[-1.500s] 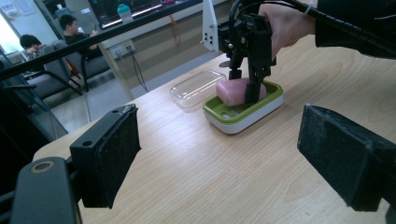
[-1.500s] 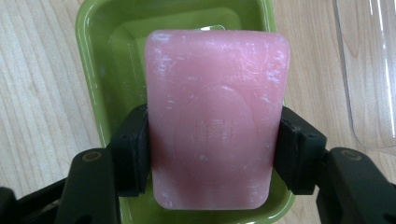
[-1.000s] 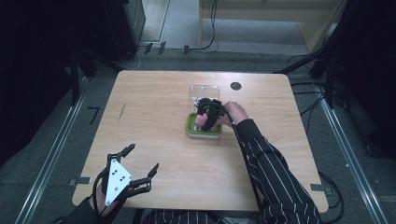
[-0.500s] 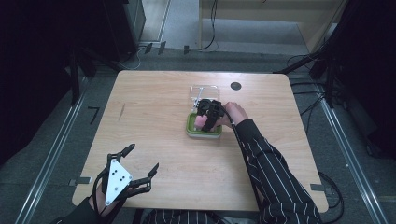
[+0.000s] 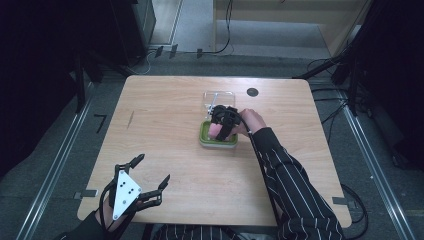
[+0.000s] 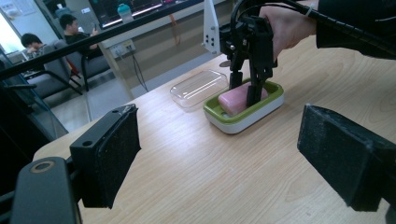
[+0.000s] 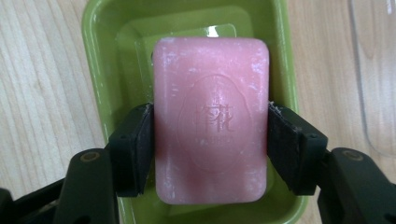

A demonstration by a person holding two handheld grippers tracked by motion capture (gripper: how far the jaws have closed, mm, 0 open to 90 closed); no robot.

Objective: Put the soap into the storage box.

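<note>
Soap [image 7: 211, 119], a pink bar with a stamped oval mark, lies in the green soap dish [image 7: 100, 56], and the right gripper view shows this mark and both black fingers [image 7: 135, 149] pressing on the two long sides of the bar. The right gripper [image 5: 223, 122] is thus clamped on the soap. From the high view the stamp is too small to see, but this view gives the place: the dish [image 5: 206, 141] stands near the middle of the worktop [image 5: 165, 110], with a clear lid [image 5: 218, 96] lying just behind it. The left gripper view shows the dish [image 6: 243, 122] from the side, with its white base under the green rim, and the soap [image 6: 236, 100] sitting inside it with the right gripper [image 6: 246, 88] coming down from above. The left gripper [image 5: 150, 175] rests at the near left corner of the worktop, well apart from the dish, with its fingers [image 6: 109, 156] wide apart and nothing between them.

Compared with the earlier frames, both hands and the dish are in the same places; no change is visible.
</note>
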